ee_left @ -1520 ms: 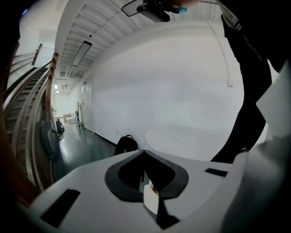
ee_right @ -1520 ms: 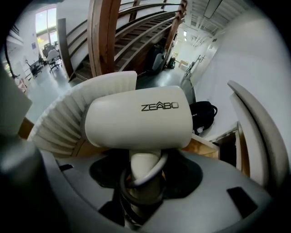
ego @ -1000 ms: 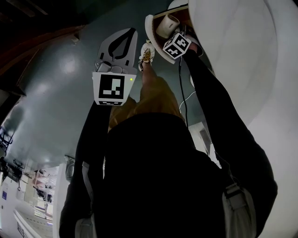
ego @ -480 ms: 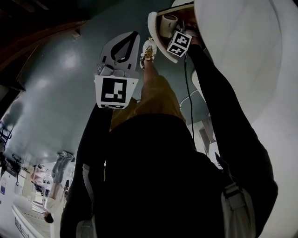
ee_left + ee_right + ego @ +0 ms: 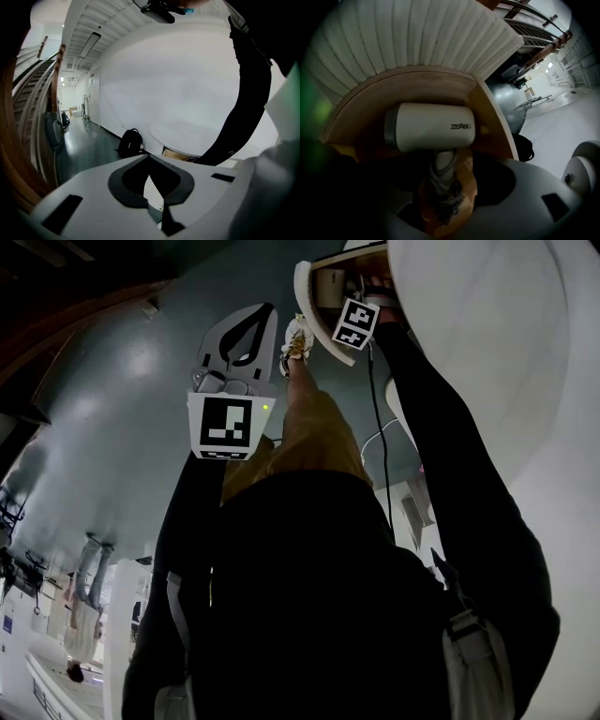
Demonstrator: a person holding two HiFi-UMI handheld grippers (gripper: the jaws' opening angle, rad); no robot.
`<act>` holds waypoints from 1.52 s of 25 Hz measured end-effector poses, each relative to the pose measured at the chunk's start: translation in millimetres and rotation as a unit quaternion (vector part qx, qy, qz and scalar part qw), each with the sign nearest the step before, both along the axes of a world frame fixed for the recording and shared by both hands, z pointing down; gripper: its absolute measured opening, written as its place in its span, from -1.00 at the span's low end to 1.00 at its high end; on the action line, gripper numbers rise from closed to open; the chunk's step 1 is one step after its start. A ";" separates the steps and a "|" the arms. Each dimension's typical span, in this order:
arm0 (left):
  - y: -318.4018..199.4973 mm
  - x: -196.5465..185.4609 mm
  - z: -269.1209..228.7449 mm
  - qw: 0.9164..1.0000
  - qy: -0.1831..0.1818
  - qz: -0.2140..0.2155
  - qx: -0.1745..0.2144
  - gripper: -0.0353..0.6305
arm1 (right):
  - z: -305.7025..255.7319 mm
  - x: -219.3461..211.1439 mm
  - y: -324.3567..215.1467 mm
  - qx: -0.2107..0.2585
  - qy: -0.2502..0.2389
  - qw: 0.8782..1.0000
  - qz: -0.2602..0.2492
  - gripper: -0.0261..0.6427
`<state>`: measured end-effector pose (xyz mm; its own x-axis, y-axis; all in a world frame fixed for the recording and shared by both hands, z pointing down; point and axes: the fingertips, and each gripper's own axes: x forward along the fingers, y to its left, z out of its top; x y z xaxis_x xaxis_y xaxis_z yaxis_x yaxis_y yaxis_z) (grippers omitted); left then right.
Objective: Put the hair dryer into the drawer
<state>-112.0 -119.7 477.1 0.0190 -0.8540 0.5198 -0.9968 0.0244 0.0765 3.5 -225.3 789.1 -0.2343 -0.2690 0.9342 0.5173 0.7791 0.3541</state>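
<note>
Our right gripper (image 5: 443, 199), at the drawer (image 5: 490, 112) mouth: jaws just spread, cord-wrapped handle between them, prob. loose. Hair dryer (image 5: 431, 126) lies inside the drawer. We'd judge it stiff, light-ish, smooth plastic; best grabbed by the handle. Left gripper (image 5: 149, 158), well outside the drawer, pressed together, empty.

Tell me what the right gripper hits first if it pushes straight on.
Probably the hair dryer: its handle stands between the right gripper's jaws, which have just been opening, its body just ahead in the drawer.
</note>
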 end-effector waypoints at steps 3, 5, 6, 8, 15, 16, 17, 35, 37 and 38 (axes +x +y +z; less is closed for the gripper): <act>-3.1 -1.4 0.7 1.000 0.000 0.003 0.003 -0.85 | -2.5 -4.7 -3.6 0.007 -0.008 1.000 0.021 0.01; -4.7 -1.7 0.2 1.000 0.000 0.005 0.005 -0.85 | -3.8 -6.2 -2.2 0.004 -0.008 1.000 0.026 0.01; -5.3 -1.4 -0.6 1.000 0.000 0.006 0.006 -0.85 | -4.4 -6.1 -1.2 0.002 -0.008 1.000 0.028 0.01; -6.6 -0.4 -3.8 1.000 0.000 0.009 0.009 -0.85 | -5.8 -3.9 0.5 -0.006 -0.008 0.999 0.040 0.01; -11.5 0.1 -21.7 0.999 -0.008 0.016 0.029 -0.85 | -12.6 13.9 13.7 -0.036 -0.021 0.994 0.101 0.01; -11.6 0.0 -23.5 0.999 -0.009 0.017 0.032 -0.85 | -12.4 18.2 16.7 -0.040 -0.022 0.993 0.111 0.01; -11.5 -0.6 -25.4 0.999 -0.009 0.020 0.035 -0.85 | -13.4 21.6 19.6 -0.044 -0.025 0.991 0.121 0.01; -4.1 1.5 -68.3 0.991 -0.018 0.102 0.087 -0.85 | -76.2 58.5 42.8 -0.025 -0.096 0.950 0.297 0.01; -3.3 2.5 -72.5 0.989 -0.018 0.114 0.095 -0.85 | -90.0 61.3 40.0 -0.012 -0.115 0.940 0.320 0.01; -2.4 3.1 -74.8 0.988 -0.017 0.120 0.099 -0.85 | -98.2 62.4 38.9 -0.005 -0.126 0.935 0.331 0.01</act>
<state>-109.0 -122.1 402.3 0.2177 -0.9125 0.3463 -0.9743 -0.2240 0.0221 65.9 -186.4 690.9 -0.2327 -0.4253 0.8746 -0.1777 0.9028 0.3917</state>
